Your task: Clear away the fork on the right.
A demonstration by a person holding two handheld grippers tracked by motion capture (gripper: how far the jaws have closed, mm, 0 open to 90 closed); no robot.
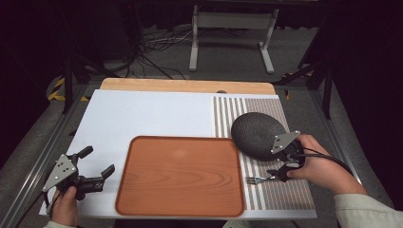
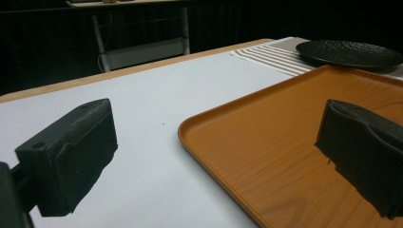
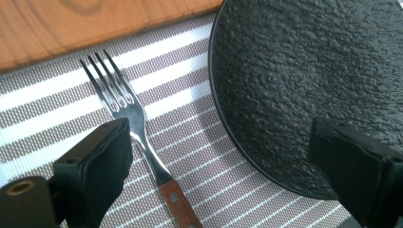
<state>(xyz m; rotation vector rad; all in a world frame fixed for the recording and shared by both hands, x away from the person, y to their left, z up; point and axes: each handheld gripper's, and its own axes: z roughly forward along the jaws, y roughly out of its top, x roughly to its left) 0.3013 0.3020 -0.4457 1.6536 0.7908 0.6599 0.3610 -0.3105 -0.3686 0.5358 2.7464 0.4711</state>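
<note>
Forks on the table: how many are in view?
1. The fork lies on the striped placemat, between the wooden tray and the black plate, under the right gripper.

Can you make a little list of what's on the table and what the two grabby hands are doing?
tray: orange wooden tray, nothing on it
plate: black bumpy plate on the striped placemat
fork: fork with a wooden handle, lying on the placemat beside the plate
left gripper: left gripper open, beside the tray
right gripper: right gripper open, fingers either side of the fork's handle and the plate's edge

Bright tabletop, dark surroundings, soft shadows, sharp focus
</note>
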